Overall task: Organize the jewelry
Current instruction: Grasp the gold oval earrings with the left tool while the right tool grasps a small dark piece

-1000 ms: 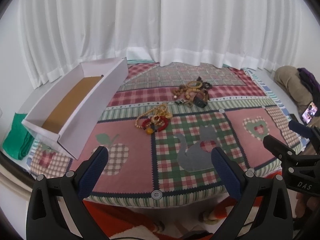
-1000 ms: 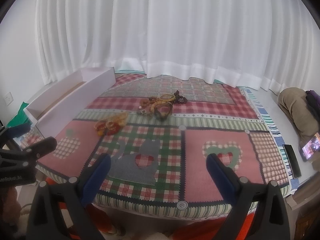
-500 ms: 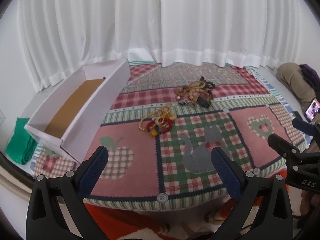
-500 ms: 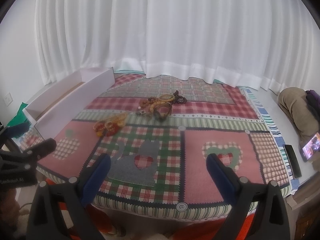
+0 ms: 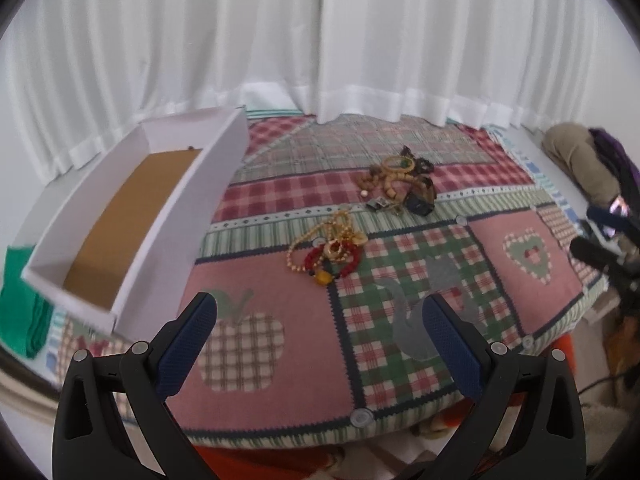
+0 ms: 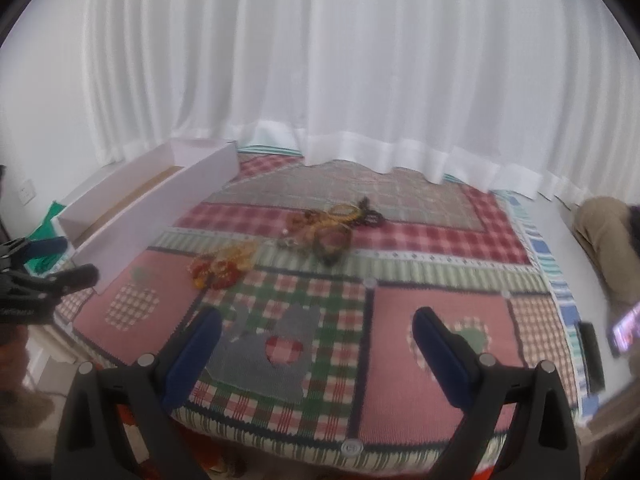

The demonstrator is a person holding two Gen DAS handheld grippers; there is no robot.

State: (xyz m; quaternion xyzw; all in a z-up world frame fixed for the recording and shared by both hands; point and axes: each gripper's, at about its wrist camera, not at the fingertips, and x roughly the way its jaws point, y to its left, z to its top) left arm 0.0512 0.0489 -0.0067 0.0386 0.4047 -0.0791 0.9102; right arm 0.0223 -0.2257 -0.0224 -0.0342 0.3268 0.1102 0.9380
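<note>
Two heaps of jewelry lie on a patchwork quilt [image 5: 256, 280]. The nearer heap of red and yellow bead strings [image 5: 330, 250] [image 6: 222, 266] sits mid-quilt. The farther heap of brown wooden beads and bangles [image 5: 400, 186] [image 6: 334, 226] lies behind it. A long white box with a brown floor [image 5: 132, 216] [image 6: 160, 200] stands along the quilt's left side, with nothing seen inside. My left gripper [image 5: 320, 320] hangs open over the quilt's near edge, short of the red heap. My right gripper [image 6: 316, 330] is open too, holding nothing, over the near patches.
White curtains [image 5: 320, 40] close off the far side. Green cloth [image 5: 20, 304] lies left of the box. At the right, a person's trouser leg [image 6: 604, 232] and a lit phone [image 6: 624, 330] rest on the floor beside the quilt.
Both grippers have moved forward toward the quilt, and the jewelry heaps look nearer. Both stay open.
</note>
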